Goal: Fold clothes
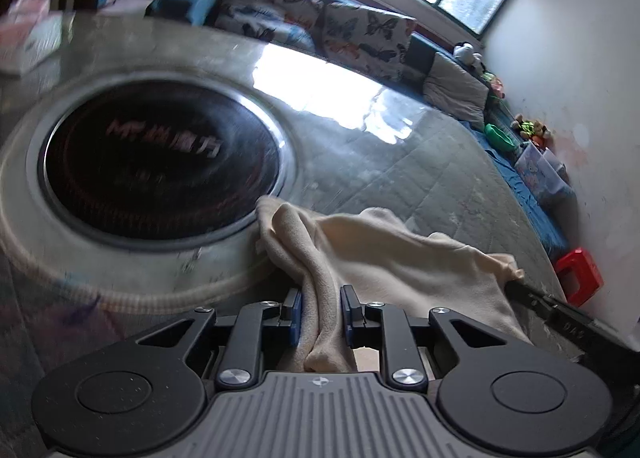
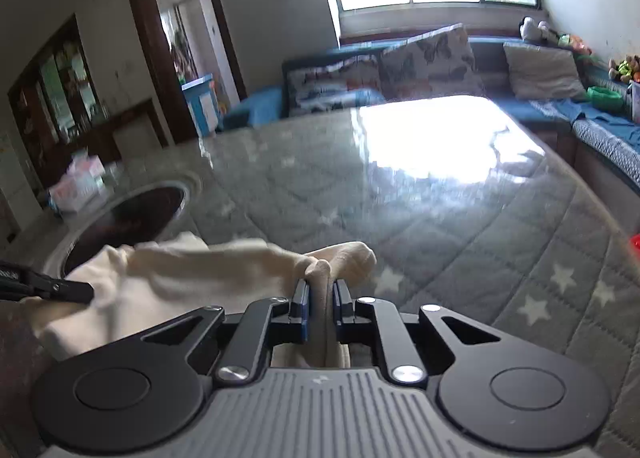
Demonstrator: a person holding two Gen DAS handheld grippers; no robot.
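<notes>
A cream fleece garment point(image 1: 380, 254) hangs bunched between my two grippers above the table. My left gripper point(image 1: 322, 294) is shut on one bunched end of it, the cloth running down between the blue pads. My right gripper point(image 2: 320, 286) is shut on the other end of the garment point(image 2: 192, 270), with a knot of cloth poking up past the fingertips. In the left wrist view the right gripper's fingers point(image 1: 516, 286) show at the far right edge of the cloth. In the right wrist view the left gripper's fingers point(image 2: 68, 290) show at the left.
The table has a grey quilted cover with white stars under glass point(image 2: 460, 225) and a round black cooktop point(image 1: 160, 165) set into it. A tissue box point(image 1: 28, 37) lies at the far left. A blue sofa with cushions point(image 2: 424, 57), toys and a red stool point(image 1: 580, 274) stand beyond.
</notes>
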